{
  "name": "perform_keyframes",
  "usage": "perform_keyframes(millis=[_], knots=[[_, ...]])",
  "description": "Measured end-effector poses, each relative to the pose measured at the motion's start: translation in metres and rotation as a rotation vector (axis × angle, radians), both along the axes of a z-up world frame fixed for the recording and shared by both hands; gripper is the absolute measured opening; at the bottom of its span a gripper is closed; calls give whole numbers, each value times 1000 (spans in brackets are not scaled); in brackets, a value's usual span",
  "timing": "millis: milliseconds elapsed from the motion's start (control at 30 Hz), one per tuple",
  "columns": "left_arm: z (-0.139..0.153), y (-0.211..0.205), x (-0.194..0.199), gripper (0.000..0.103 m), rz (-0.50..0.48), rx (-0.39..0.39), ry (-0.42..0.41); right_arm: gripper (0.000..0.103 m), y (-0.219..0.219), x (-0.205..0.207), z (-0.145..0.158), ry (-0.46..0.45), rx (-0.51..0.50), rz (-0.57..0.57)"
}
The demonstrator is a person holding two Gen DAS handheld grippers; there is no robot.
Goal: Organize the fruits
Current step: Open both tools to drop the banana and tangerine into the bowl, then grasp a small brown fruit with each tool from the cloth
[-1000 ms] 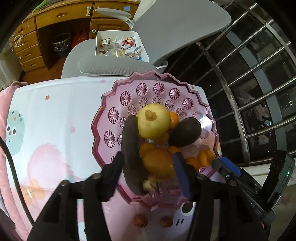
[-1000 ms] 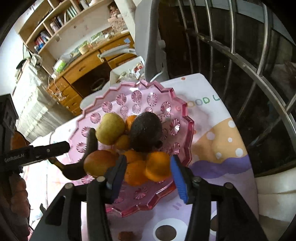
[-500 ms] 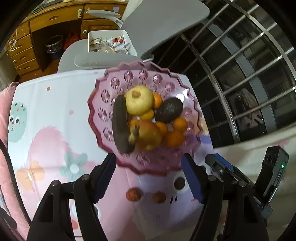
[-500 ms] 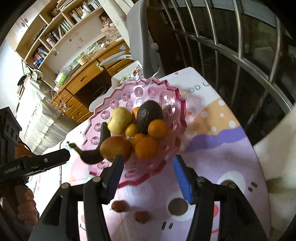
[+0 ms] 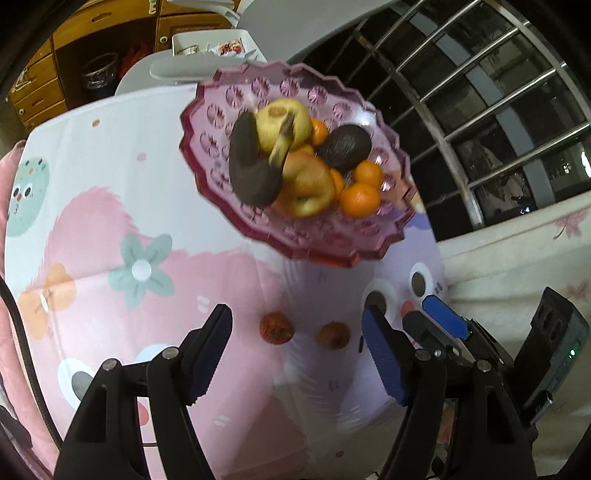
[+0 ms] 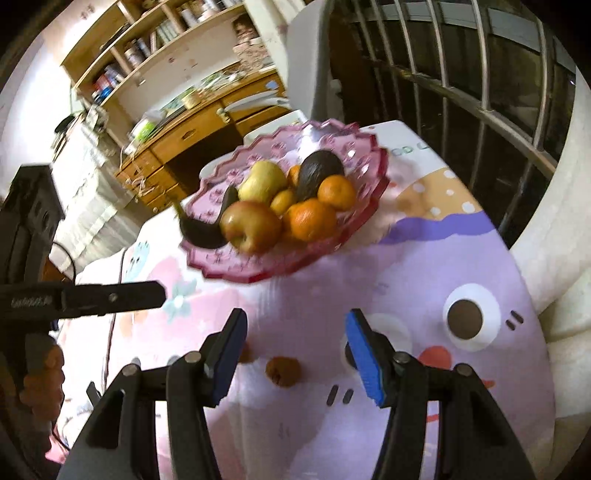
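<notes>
Our left gripper and right gripper both hang released over the tablecloth, grasping nothing. The pink fruit bowl sits toward the far edge, near the window bars. Two small brown fruits lie loose on the cloth between our left fingers, nothing blocking them.

Cartoon-print tablecloth covers table. Grey office chair behind far table edge. Wooden desk with drawers beyond chair; bookshelf above desk. Metal window bars at right.
</notes>
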State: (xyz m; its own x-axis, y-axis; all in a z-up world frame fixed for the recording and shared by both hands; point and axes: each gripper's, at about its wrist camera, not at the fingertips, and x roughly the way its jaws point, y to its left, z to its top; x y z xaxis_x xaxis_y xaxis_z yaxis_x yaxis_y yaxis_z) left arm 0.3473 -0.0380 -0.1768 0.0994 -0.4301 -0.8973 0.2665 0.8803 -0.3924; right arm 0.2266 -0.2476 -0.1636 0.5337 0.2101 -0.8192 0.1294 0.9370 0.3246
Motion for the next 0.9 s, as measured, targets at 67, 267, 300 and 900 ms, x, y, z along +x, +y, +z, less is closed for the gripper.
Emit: perform_keyframes(millis=[67,267,300,900], knots=[[-10,0,-4,71,-5,12,4,56,6,-4,-7,-3,-3,24],[-41,-6,-12,70,-21,52,23,56,28,-12,-28,-1,-83,116],[-45,-7,-12,70,-24,55,25,56,31,-12,-32,6,-101,132],[-94,-33,-11,38,-44,115,75,45,61,-6,-75,47,-198,296]])
